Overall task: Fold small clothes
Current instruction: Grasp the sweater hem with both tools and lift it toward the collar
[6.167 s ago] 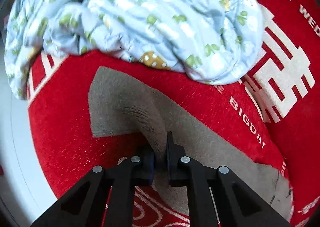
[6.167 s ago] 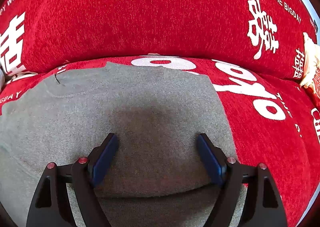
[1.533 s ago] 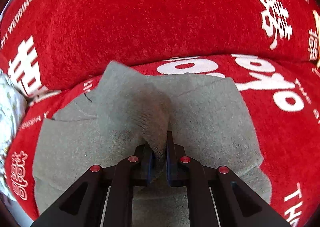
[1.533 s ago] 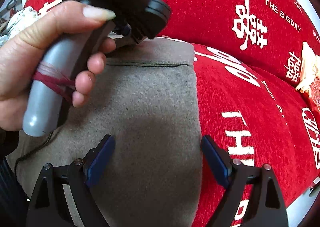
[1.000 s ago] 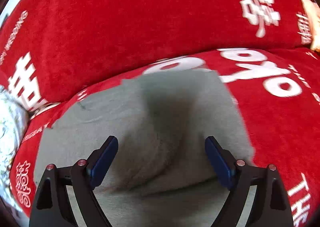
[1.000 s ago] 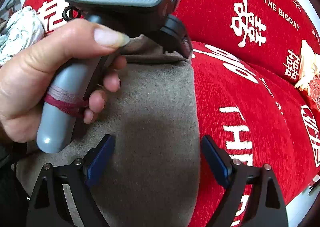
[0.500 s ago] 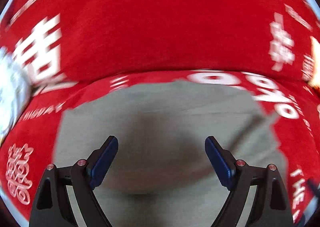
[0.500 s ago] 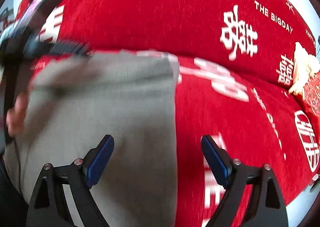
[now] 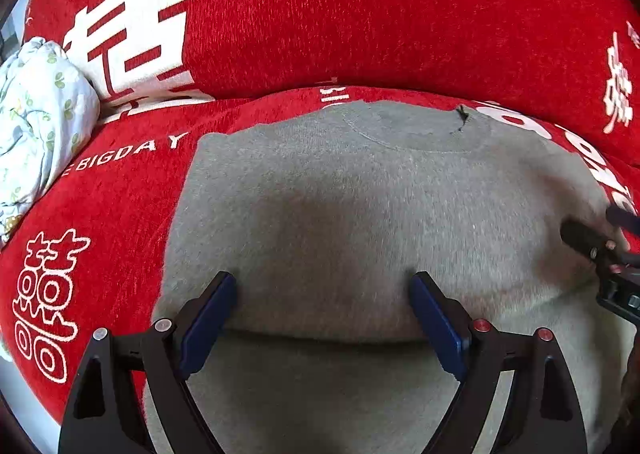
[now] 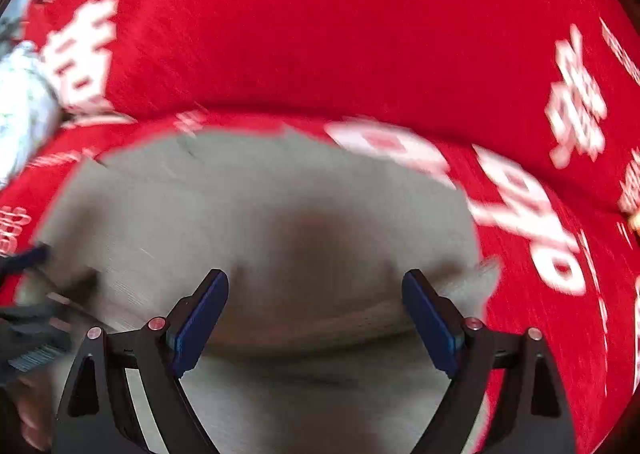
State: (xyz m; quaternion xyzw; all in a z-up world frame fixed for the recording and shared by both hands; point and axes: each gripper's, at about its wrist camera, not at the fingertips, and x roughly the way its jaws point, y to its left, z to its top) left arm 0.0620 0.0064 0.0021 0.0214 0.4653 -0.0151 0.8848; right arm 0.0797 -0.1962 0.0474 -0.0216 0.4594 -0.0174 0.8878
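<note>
A grey knit garment (image 9: 360, 205) lies flat on the red sofa seat, neckline towards the backrest, with a folded layer whose edge runs across just in front of my fingers. My left gripper (image 9: 322, 310) is open and empty above its left part. My right gripper (image 10: 316, 306) is open and empty above the garment (image 10: 280, 221), near its right edge; this view is motion-blurred. The right gripper's tip shows at the right edge of the left wrist view (image 9: 600, 250). The left gripper shows at the left edge of the right wrist view (image 10: 28, 314).
The red sofa cover (image 9: 360, 13) with white lettering rises as a backrest behind the garment. A crumpled light blue patterned cloth (image 9: 36, 113) lies at the far left on the seat. The sofa's front edge is at the lower left (image 9: 24, 398).
My left gripper let go of the grey sleeve fold, opened, and swung left over the garment. My right gripper stayed open and shifted left, and is still moving.
</note>
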